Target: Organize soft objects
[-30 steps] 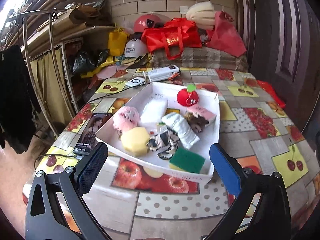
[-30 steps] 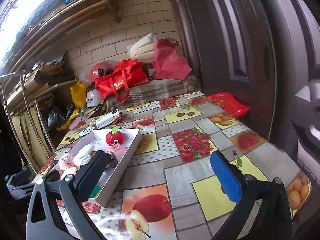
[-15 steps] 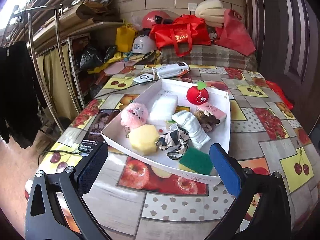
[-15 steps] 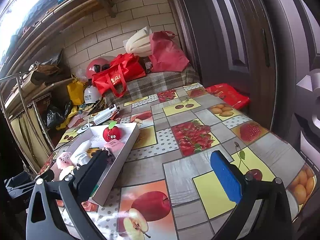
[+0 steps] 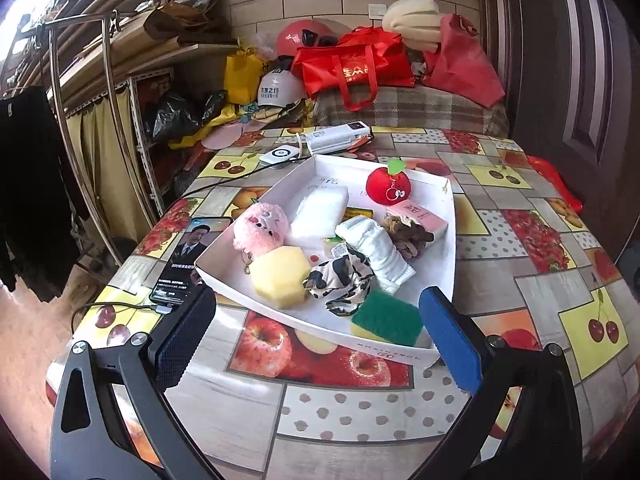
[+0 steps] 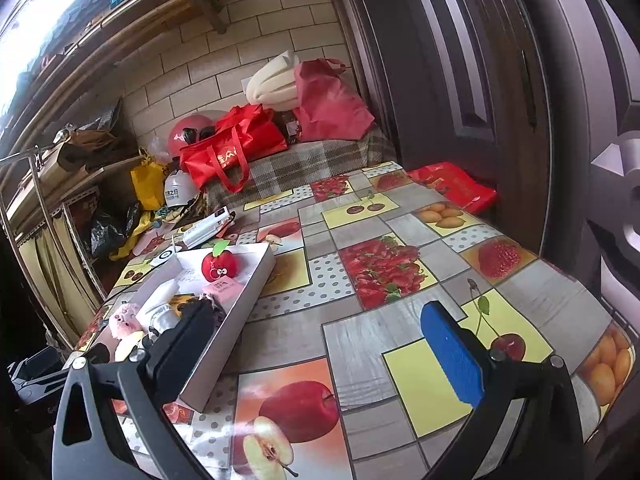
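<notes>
A white tray [image 5: 450,236] on the fruit-print table holds soft things: a red apple plush [image 5: 388,186], a pink plush [image 5: 262,228], a yellow sponge [image 5: 280,276], a green scouring sponge [image 5: 386,316], a cow-print cloth [image 5: 340,280], a rolled white sock [image 5: 378,250], a white foam block [image 5: 320,214], a brown scrunchie [image 5: 408,234] and a pink packet [image 5: 418,216]. My left gripper [image 5: 316,336] hangs open just before the tray's near edge, holding nothing. My right gripper [image 6: 316,344] is open over bare table, right of the tray [image 6: 244,300]; the apple plush [image 6: 218,266] shows there too.
A phone [image 5: 188,260] on a cable lies left of the tray. A white power bank [image 5: 338,138] and a small white device [image 5: 280,156] lie behind it. Red bags [image 5: 356,68] and helmets crowd a plaid bench at the back. A dark door [image 6: 480,80] stands to the right.
Both grippers drifted a little; the left view shifted so the tray sits slightly further right and higher. The jaws stayed open and nothing in the tray moved.
</notes>
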